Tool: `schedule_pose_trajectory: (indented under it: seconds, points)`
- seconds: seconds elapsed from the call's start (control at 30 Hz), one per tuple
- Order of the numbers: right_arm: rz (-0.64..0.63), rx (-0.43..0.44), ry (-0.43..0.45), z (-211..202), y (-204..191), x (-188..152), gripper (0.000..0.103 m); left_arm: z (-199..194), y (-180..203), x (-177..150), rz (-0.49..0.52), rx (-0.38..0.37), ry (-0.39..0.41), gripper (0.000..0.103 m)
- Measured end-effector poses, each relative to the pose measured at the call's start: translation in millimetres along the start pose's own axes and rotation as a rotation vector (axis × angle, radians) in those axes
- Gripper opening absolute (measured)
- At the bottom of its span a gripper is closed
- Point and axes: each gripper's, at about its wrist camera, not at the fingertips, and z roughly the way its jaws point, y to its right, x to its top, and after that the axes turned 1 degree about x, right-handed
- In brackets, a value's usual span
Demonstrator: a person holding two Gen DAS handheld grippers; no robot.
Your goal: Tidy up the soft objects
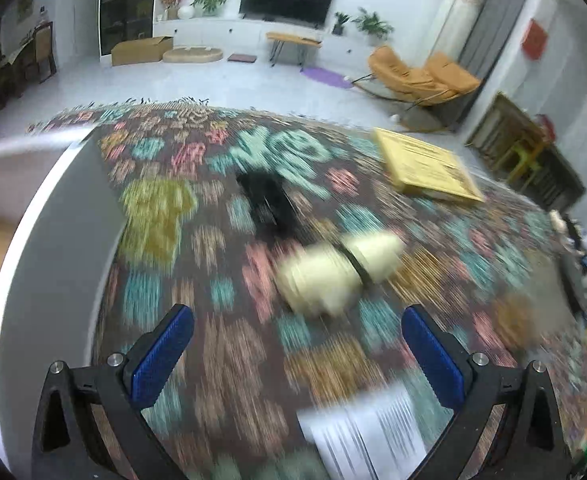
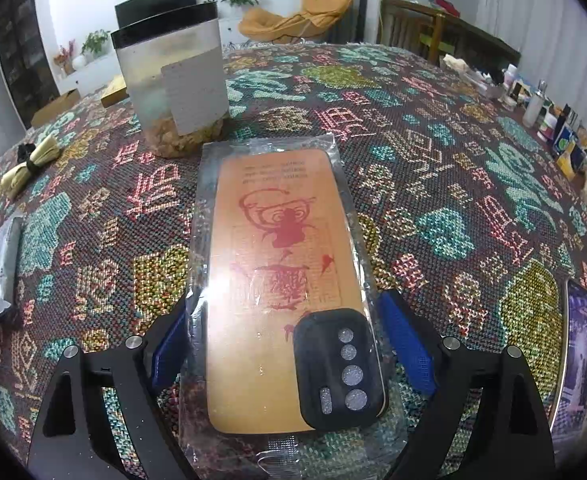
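The right claw straddles the near end of the bagged orange phone case, which lies flat on the counter. Its long axis runs straight away from the claw. The blue pads sit wide beside the wrapper, seemingly not clamping. The left claw gapes empty above the blurred cream cloth bundle, just ahead.

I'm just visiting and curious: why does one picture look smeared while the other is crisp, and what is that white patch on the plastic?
Left wrist view: motion blur smears the tablecloth and the cream bundle; the far room stays sharper. Right wrist view: sharp, with lamp glare on the bagged phone case. Both views bulge like a fisheye.
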Motion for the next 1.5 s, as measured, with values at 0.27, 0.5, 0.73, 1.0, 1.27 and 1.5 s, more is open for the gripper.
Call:
schedule_pose_trajectory:
  seconds: [0.27,0.5,0.73,1.0,1.27,1.5]
  points:
    - [0.0,0.0,0.0,-0.4,-0.3,0.0,0.091,82.3,-11.0,52.2,-0.092,0.113,-0.037,0.099]
    - [-0.001,-0.004,-0.001,0.0,-1.2,0.0,0.091,80.1,-5.9,44.4,0.062,0.14,-0.012,0.039]
    - [-0.001,-0.003,-0.001,-0.2,-1.2,0.2,0.092,-17.5,-21.5,-7.5,0.075,0.059,0.027,0.039]
    - [0.002,0.009,-0.003,0.2,-0.9,0.0,0.093,-96.2,-15.3,-152.4,0.136,0.022,-0.018,0.04]
    - [0.002,0.01,-0.003,0.2,-1.0,-0.2,0.093,-86.8,1.1,-221.8,0.204,0.036,0.006,0.041]
    - [0.002,0.01,-0.003,0.3,-0.8,0.0,0.093,-75.8,4.4,-221.5,0.238,0.16,0.068,0.101]
